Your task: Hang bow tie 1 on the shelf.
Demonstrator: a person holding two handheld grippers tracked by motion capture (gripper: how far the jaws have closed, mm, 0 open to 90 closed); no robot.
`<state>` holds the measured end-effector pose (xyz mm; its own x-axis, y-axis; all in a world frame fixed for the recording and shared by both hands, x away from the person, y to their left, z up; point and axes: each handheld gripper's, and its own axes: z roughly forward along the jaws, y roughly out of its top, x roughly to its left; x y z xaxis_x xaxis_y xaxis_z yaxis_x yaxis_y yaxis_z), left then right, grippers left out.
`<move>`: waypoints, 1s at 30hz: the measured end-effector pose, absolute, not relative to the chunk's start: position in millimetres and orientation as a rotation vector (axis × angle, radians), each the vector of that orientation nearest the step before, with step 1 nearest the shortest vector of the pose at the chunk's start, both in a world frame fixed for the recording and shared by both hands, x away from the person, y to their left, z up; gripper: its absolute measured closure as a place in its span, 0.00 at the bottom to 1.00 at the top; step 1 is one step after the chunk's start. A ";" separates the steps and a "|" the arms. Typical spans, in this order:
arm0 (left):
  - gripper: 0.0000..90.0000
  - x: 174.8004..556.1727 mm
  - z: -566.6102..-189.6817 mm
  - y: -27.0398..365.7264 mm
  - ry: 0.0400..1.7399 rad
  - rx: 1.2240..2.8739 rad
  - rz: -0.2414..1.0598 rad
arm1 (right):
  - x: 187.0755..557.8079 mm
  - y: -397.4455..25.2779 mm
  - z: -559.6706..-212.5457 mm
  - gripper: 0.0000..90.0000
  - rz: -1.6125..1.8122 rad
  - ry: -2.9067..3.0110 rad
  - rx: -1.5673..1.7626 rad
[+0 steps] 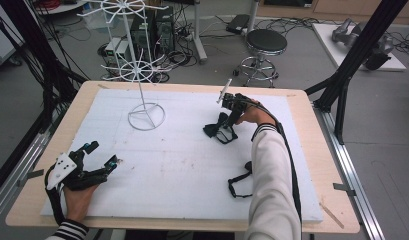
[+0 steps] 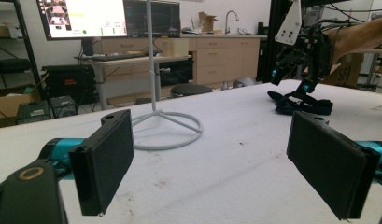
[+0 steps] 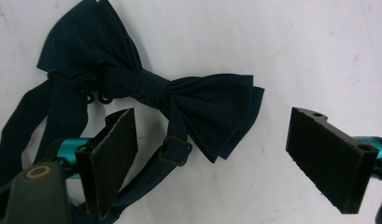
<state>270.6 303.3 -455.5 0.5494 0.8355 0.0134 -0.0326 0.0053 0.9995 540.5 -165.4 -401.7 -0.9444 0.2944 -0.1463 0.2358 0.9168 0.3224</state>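
**Desk:** What sits where, biggest first?

**Caption writer:** You work at a pale wooden bench point(image 1: 302, 150) topped with a white foam sheet point(image 1: 172, 165). A white wire display stand with spoked rings point(image 1: 142, 70) rises at the far left, probably put there as the hanging point for what you pick up. Your right gripper point(image 1: 231, 116) hangs over a dark navy fabric bow tie with an adjustable strap point(image 3: 198, 102), which lies flat on the foam at the far right of centre. Its fingers point(image 3: 109, 158) stand wide apart, one on each side of the tie's right wing, which reads as a line-up for a grasp not yet made. Your left gripper point(image 1: 99, 157) rests low at the near left corner, fingers point(image 2: 104, 163) apart and empty, pointed towards the stand and apparently kept out of the way.

**Desk:** And what can't you vouch for?

**Caption writer:** A second dark strap point(image 1: 240, 185) lies near your right sleeve point(image 1: 269, 185), which covers part of it; I can't tell whether it is another tie. The right gripper view crops the bow tie's strap at the left and bottom edges, so its full loop stays unseen. From the high view the tie is a small dark shape, partly under your gripper. The stand's upper ring runs off the top of that view.
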 end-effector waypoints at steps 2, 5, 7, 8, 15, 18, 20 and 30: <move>0.17 270.6 -455.6 303.3 0.748 1.407 0.790 | 540.7 -163.1 -404.6 0.18 0.426 2.883 0.415; 0.17 270.4 -455.7 303.3 0.751 1.400 0.788 | 543.8 -160.6 -409.4 0.18 0.423 2.890 0.429; 0.17 270.4 -455.7 303.3 0.751 1.402 0.789 | 544.2 -159.5 -411.6 0.21 0.421 2.907 0.438; 0.17 270.4 -455.7 303.3 0.751 1.401 0.789 | 544.3 -159.4 -412.1 0.22 0.416 2.918 0.442; 0.17 270.5 -455.7 303.3 0.751 1.399 0.787 | 544.6 -158.1 -414.4 0.30 0.408 2.944 0.449; 0.17 270.5 -455.6 303.4 0.752 1.400 0.787 | 544.8 -158.9 -413.4 0.34 0.404 2.946 0.447; 0.17 270.5 -455.7 303.4 0.752 1.400 0.786 | 544.4 -159.4 -413.0 0.39 0.413 2.958 0.459; 0.17 270.5 -455.7 303.4 0.752 1.401 0.787 | 545.1 -160.7 -411.8 0.58 0.438 2.993 0.502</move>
